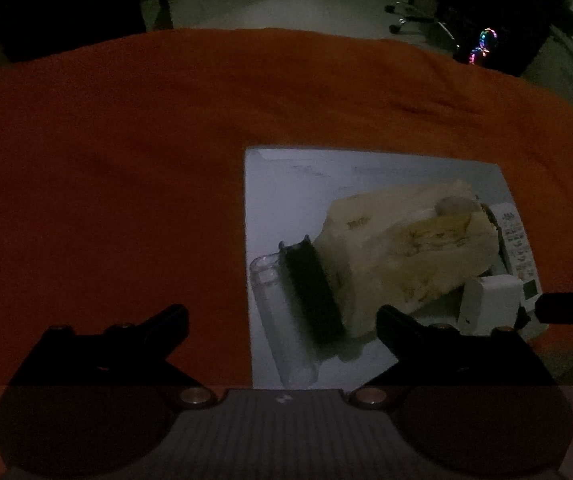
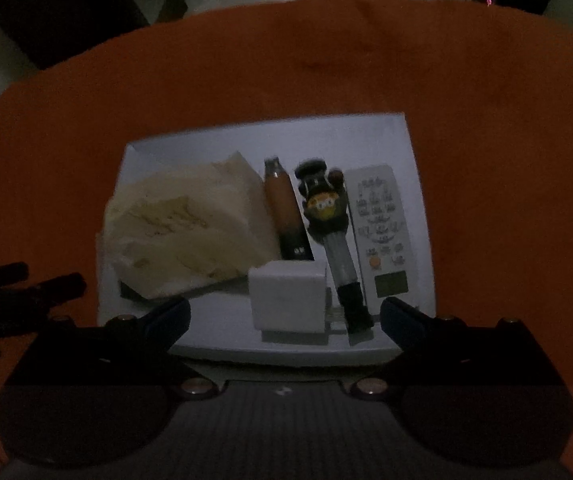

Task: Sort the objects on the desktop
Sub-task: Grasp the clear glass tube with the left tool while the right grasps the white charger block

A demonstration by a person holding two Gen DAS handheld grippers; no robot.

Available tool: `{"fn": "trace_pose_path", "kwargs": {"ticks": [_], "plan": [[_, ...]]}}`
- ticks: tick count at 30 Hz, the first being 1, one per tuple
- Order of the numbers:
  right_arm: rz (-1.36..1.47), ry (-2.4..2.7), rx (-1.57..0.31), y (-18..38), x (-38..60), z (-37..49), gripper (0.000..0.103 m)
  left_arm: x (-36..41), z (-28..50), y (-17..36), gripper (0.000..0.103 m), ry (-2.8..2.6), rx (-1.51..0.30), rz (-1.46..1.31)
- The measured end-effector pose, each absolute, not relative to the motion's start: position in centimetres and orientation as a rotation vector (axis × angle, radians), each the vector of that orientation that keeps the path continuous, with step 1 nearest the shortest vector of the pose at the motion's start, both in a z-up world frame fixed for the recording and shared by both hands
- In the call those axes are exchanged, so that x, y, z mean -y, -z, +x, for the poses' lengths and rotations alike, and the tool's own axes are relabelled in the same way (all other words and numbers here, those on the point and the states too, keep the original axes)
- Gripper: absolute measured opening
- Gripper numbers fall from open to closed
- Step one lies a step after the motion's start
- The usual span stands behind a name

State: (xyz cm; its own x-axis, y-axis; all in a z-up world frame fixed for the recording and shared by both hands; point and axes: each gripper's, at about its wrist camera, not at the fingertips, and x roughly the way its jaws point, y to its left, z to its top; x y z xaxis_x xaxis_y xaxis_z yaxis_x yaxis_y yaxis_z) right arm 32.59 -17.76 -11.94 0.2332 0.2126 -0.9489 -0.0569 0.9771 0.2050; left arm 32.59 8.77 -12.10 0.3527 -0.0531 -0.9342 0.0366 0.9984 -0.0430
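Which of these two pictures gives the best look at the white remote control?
The right wrist view. There the remote control lies fully visible in the white tray, buttons and display facing up. In the left wrist view only part of it shows at the tray's right edge, behind the cream packet.

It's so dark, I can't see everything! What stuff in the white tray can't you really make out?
- Remote, left wrist view: mostly behind the cream packet.
- Remote's button labels, right wrist view: too small, dim.
- Clear tube, left wrist view: contents blurred.
- Dark thing under the cream packet, right wrist view: mostly covered.
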Motion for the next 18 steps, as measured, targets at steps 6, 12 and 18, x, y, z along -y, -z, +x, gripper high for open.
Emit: {"fn": "trace_pose_path", "kwargs": {"ticks": [6, 12, 18], "plan": [[0.101, -0.187, -1.332, 14.0, 17.5, 33.8, 0.103, -8.8, 33.6, 14.0, 0.088, 0.083, -1.258, 0.005], [0.059, -0.216, -1.355, 15.7, 16.5, 34.8, 0.097, -9.4, 34.4, 15.9, 0.068, 0.086, -1.309, -0.004], [-0.008, -0.229, -1.399, 17.4, 15.0, 35.4, 0.09, -10.3, 34.8, 17.3, 0.057, 0.076, -1.346, -0.058]]}}
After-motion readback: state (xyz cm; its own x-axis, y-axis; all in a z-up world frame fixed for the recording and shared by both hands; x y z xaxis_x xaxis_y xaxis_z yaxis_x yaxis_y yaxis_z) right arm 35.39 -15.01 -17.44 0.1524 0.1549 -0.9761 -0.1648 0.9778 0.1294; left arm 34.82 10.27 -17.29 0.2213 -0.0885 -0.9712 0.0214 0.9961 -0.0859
